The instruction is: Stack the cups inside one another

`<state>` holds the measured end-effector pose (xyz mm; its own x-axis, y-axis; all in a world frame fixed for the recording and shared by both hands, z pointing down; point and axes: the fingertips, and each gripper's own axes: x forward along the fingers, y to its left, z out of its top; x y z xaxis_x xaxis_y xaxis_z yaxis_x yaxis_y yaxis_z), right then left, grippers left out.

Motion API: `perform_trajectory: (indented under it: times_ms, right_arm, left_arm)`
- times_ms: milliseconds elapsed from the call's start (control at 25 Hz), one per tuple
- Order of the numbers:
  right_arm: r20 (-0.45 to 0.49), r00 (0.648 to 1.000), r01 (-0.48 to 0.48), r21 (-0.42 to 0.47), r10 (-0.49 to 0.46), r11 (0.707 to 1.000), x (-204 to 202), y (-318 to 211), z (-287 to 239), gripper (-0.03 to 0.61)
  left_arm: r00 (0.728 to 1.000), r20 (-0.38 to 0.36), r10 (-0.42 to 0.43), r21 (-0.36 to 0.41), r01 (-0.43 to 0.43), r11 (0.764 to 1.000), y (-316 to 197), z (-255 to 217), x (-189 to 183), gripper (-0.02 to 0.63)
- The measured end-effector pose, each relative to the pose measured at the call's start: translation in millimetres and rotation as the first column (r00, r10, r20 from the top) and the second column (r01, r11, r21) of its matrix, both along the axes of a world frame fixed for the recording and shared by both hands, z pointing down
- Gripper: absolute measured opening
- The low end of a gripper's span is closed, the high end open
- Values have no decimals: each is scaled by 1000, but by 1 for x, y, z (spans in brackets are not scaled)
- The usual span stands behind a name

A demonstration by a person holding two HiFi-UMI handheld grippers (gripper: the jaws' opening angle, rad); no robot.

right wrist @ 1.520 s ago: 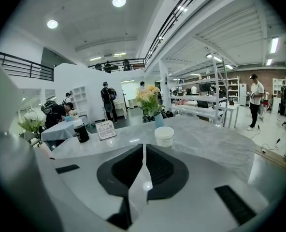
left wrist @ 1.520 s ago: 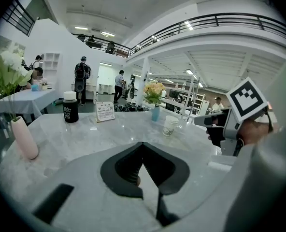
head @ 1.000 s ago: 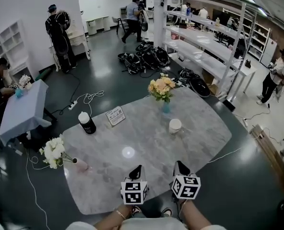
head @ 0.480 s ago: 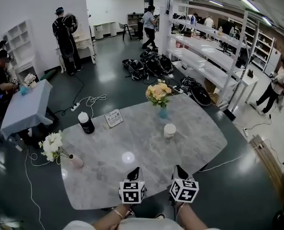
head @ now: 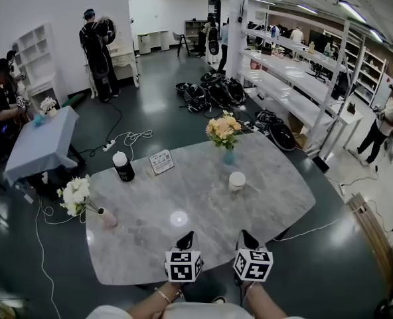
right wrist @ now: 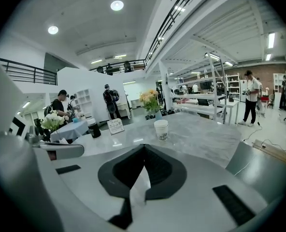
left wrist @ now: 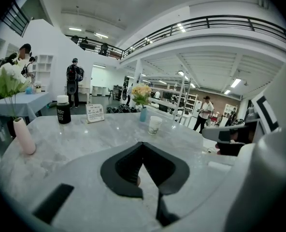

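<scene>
Cup [head: 237, 181] sat on table [head: 143, 238] at 1 o'clock, flowers [head: 224, 129] beyond it, bottle [head: 123, 167] at 11. Left gripper [head: 188, 236] and right gripper [head: 243, 234] hovered at 6, tilted down, both closed, empty.

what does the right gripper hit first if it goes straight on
Probably the bare marble tabletop, as the right gripper tilts down; the white paper cup stands further on, slightly right of its line.

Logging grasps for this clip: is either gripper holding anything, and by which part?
Nothing is held. The left gripper and the right gripper are both shut with nothing between their jaws; the white cup stands apart on the table.
</scene>
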<state>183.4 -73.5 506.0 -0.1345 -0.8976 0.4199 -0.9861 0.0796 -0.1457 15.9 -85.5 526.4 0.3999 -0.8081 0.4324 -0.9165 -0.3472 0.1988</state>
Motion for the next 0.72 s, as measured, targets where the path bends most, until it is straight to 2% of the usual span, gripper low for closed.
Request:
perform_trajectory:
  times_ms: [720]
  right_arm:
    - [13,999,-41,-31,41,999,18,12,1,6]
  left_arm:
    - [999,-10,38,7,-38,999,4,-4,23,-3]
